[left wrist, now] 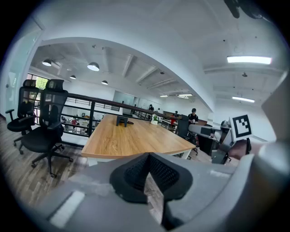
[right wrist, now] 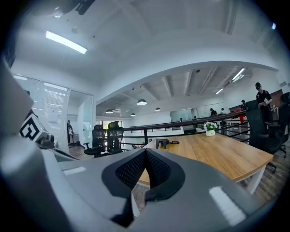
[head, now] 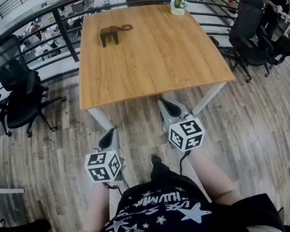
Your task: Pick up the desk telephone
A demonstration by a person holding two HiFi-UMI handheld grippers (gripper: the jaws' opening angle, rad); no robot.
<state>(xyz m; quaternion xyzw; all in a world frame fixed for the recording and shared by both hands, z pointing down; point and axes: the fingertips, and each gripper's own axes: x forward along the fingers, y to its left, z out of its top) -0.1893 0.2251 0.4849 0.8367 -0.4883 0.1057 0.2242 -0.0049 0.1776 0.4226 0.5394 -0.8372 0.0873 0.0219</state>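
Observation:
The desk telephone [head: 109, 35], dark brown with a cord loop at its right, stands on the far left part of the wooden table [head: 153, 67]. It shows small and distant in the left gripper view [left wrist: 122, 120] and in the right gripper view [right wrist: 161, 143]. Both grippers hang in front of the person, short of the table's near edge. My left gripper [head: 108, 139] [left wrist: 148, 174] is shut with nothing between its black pads. My right gripper [head: 170, 108] [right wrist: 145, 170] is likewise shut and empty, a little closer to the table.
A small plant in a white pot [head: 177, 5] sits at the table's far right corner. Black office chairs stand to the left [head: 15, 79] and right [head: 247, 35]. A dark railing [head: 64, 27] runs behind the table. Wooden floor surrounds it.

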